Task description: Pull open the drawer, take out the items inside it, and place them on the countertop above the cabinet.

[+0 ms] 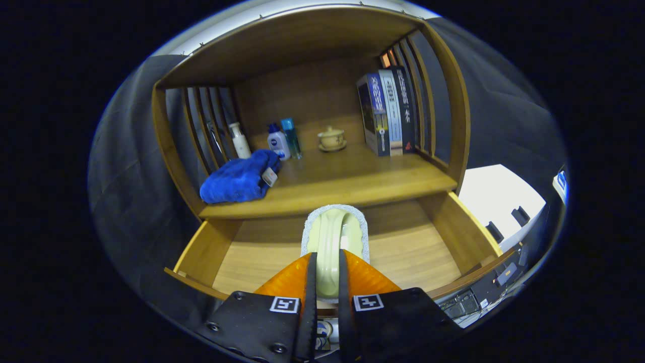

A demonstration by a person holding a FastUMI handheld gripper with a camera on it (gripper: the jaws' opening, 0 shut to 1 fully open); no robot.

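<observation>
Fingers of the gripper (327, 272) are seen closed on a pale green brush (331, 237), which is held by its raised handle; both fingers are pressed against the sides of that handle, one on each side. The brush has a pale fuzzy rim around its base, and it is carried above the open drawer (252, 252), pointing forward beyond the fingertips. The wooden bottom of the drawer is visible on both sides of the brush, and whether the brush touches it cannot be told.

Beyond the drawer, the countertop (352, 181) of the wooden cabinet is seen, with a shelf roof above it and slatted sides. On the countertop, at the left, a blue towel (239, 179) is lying crumpled near the front edge, with a small tag at its side. Behind the towel a white bottle (240, 141) is standing upright, and just beside it a small white bottle with blue cap (278, 142) and a clear blue bottle (291, 137) are placed close together. Near the middle a small lidded cup on a saucer (331, 138) is set. At the right, several books (387, 112) are standing upright against the slats.
</observation>
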